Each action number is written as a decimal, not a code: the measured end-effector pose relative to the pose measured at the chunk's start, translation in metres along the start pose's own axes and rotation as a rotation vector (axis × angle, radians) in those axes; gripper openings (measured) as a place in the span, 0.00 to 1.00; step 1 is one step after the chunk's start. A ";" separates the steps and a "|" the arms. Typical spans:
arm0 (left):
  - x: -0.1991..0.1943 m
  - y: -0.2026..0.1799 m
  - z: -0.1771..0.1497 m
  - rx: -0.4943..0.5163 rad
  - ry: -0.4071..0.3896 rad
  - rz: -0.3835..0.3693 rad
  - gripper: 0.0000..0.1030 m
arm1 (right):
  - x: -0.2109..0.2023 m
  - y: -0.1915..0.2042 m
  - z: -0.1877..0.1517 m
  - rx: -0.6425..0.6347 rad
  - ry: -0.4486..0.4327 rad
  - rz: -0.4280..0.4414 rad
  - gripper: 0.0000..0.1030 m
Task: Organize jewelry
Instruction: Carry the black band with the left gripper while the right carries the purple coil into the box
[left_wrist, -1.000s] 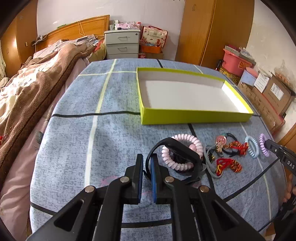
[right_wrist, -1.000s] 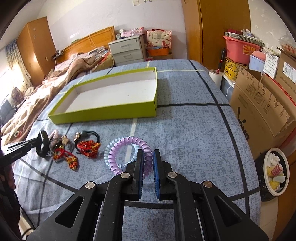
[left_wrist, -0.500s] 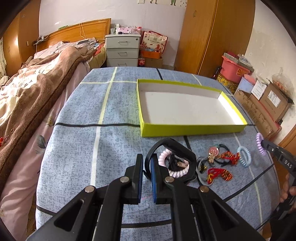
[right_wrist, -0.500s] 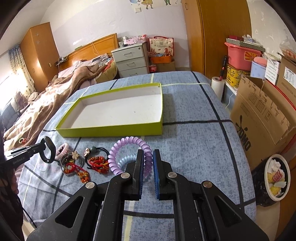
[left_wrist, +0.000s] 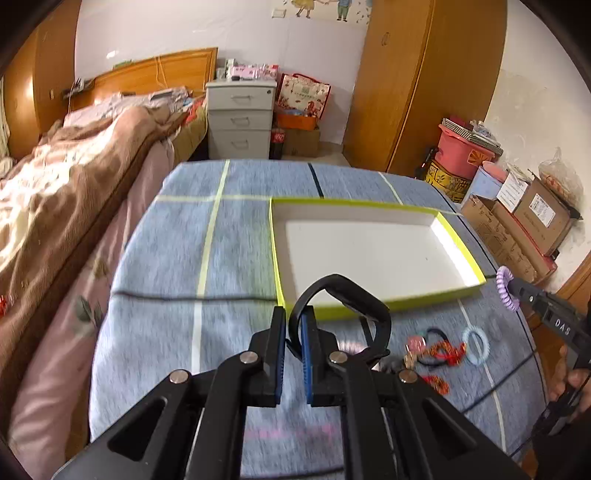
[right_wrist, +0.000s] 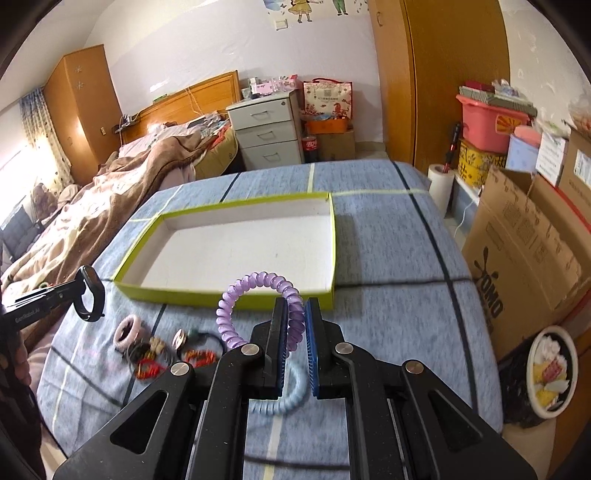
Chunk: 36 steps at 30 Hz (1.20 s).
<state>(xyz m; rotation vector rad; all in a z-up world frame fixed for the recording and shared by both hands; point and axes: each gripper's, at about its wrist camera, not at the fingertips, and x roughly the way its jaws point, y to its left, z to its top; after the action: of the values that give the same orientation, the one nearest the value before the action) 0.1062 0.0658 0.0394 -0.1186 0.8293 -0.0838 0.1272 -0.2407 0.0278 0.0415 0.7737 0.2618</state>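
My left gripper is shut on a black bracelet band and holds it above the blue table, just in front of the lime-green tray. My right gripper is shut on a purple spiral hair tie, lifted near the tray's front wall. A light-blue spiral tie lies on the table under it. A pink scrunchie and red and black bands lie in a loose pile. The tray holds nothing.
A bed with a brown blanket runs along the left of the table. Cardboard boxes and a bin stand at the right. A drawer unit is behind the table.
Both grippers have risen and moved toward the tray, carrying the black band and the purple tie off the table. The rest of the pile has stayed in place.
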 end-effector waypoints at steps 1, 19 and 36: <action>0.002 0.000 0.004 -0.005 -0.001 -0.005 0.08 | 0.003 0.000 0.005 -0.004 0.000 -0.003 0.10; 0.084 -0.004 0.058 -0.012 0.077 -0.046 0.08 | 0.090 -0.006 0.060 -0.042 0.083 -0.028 0.10; 0.128 -0.012 0.067 0.001 0.146 -0.006 0.08 | 0.135 -0.006 0.068 -0.118 0.148 -0.093 0.10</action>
<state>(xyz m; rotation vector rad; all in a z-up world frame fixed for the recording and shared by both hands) 0.2416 0.0433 -0.0077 -0.1152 0.9743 -0.0991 0.2680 -0.2092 -0.0167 -0.1261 0.9033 0.2237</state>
